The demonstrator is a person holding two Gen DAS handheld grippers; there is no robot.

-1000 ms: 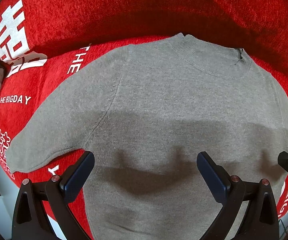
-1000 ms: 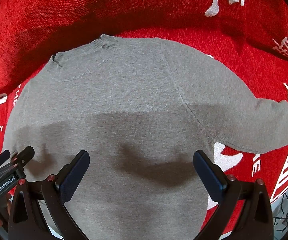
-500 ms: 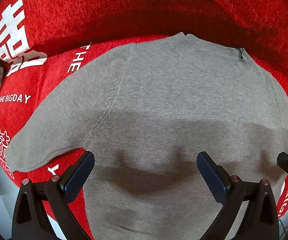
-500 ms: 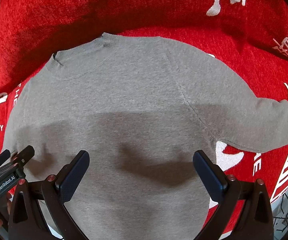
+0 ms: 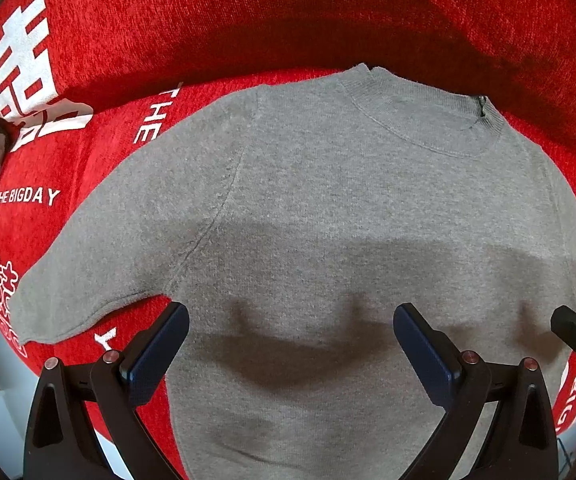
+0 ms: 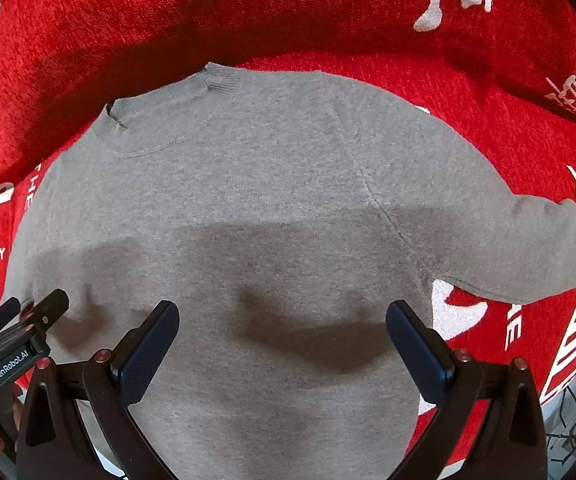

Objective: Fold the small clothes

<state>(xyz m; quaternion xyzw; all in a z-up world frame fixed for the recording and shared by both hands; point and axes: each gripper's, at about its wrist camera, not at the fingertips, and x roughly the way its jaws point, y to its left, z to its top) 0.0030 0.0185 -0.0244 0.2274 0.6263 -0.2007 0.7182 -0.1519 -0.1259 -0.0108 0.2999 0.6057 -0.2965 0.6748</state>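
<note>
Two grippers, the left gripper [image 5: 291,340] and right gripper [image 6: 282,336], are hovering side by side with jaws spread wide and gripping nothing, probably readying a first fold. Just beneath and ahead of them the grey sweater [image 5: 327,220] is lying flat, sleeves out, on the red blanket [image 5: 248,20] beyond.

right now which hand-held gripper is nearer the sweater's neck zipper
Right. The zipper sits at the collar's end on the left hand-held gripper's far side; the right hand-held gripper faces that end more directly.
</note>
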